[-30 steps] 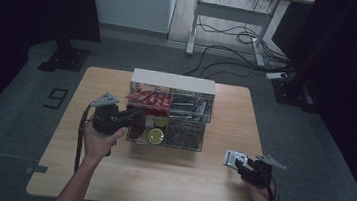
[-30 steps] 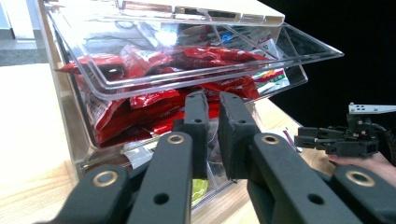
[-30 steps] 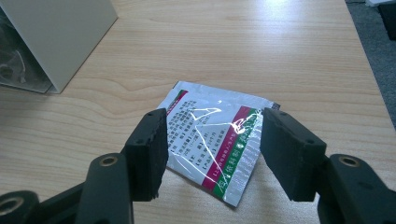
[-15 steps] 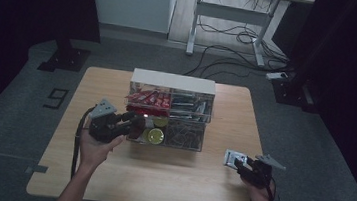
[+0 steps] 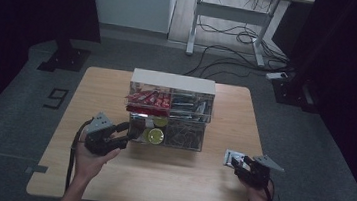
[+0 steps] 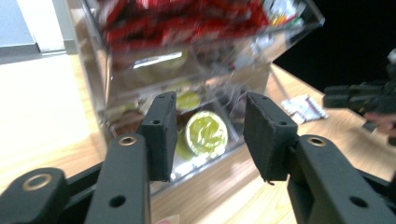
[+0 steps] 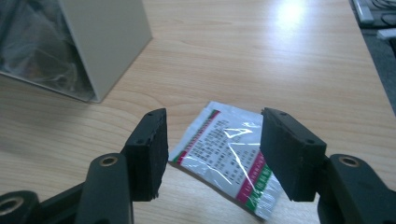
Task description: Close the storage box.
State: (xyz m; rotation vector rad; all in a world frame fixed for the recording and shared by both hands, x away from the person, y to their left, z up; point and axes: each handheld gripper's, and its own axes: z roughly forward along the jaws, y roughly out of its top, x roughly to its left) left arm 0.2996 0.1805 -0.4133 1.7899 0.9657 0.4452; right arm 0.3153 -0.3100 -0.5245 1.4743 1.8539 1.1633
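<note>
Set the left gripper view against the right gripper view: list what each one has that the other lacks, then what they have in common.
Left gripper view: the clear drawer front of the organizer, with red packets in the upper drawer and a round yellow-green capsule in the lower one, seen between the left tongs, whose jaws have just been opening with nothing pressed between them.

Right gripper view: the organizer's beige side wall, and the right tongs open over a flat printed sachet.

Both: the wooden table, the organizer and the sachet, small and distant in the left gripper view.
</note>
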